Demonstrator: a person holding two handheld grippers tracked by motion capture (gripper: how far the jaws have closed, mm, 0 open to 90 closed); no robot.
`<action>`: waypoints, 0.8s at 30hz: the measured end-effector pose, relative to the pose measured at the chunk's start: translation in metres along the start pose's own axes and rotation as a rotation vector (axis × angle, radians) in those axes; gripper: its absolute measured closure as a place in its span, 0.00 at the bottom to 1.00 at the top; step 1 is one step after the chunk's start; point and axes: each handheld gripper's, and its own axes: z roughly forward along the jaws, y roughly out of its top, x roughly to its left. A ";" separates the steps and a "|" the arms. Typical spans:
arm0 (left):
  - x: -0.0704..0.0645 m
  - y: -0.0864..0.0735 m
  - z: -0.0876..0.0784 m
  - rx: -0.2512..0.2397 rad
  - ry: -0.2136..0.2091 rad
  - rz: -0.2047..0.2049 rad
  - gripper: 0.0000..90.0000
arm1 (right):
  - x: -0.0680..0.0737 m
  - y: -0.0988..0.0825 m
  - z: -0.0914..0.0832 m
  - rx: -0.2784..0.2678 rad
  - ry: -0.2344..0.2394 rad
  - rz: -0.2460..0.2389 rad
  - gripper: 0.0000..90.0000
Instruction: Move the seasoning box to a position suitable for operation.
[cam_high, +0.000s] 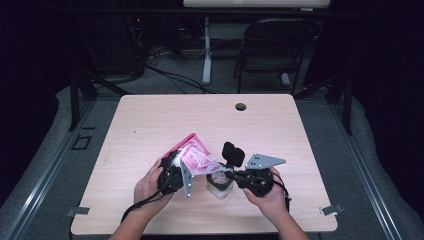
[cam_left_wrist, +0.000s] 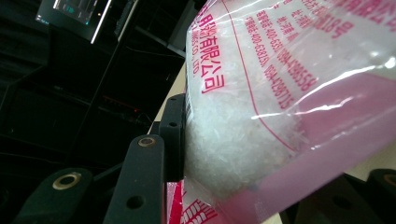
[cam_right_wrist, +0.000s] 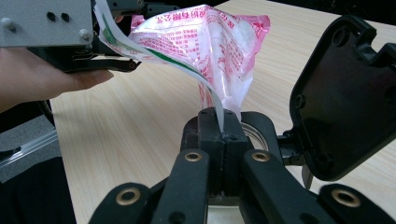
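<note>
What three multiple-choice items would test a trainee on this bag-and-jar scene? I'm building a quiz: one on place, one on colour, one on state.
1. Where does the clear jar stand?
A. On the table between the two grippers
B. Beside the table's round hole
C. On the floor

2. What colour is the print on the plastic bag of white granules?
A. Blue
B. Pink-red
C. Black

3. How does the right gripper stand?
A. Wide open, apart from the bag
B. Shut on the bag's edge
C. Shut on the jar's black flip lid

Answers: 1 A, the high view shows the jar low between the left gripper and the right; 2 B, the lettering shows pink-red in the left gripper view; 3 B, the jaws meet on the film.
</note>
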 end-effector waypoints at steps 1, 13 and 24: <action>0.000 0.000 0.000 0.001 0.001 0.001 0.73 | 0.000 0.000 0.000 0.001 0.001 0.000 1.00; 0.003 0.003 -0.002 -0.006 0.011 0.005 0.73 | -0.003 -0.002 0.000 0.007 0.005 0.018 1.00; 0.004 0.005 -0.002 -0.012 0.014 0.009 0.73 | -0.006 -0.003 0.000 0.012 0.005 0.027 1.00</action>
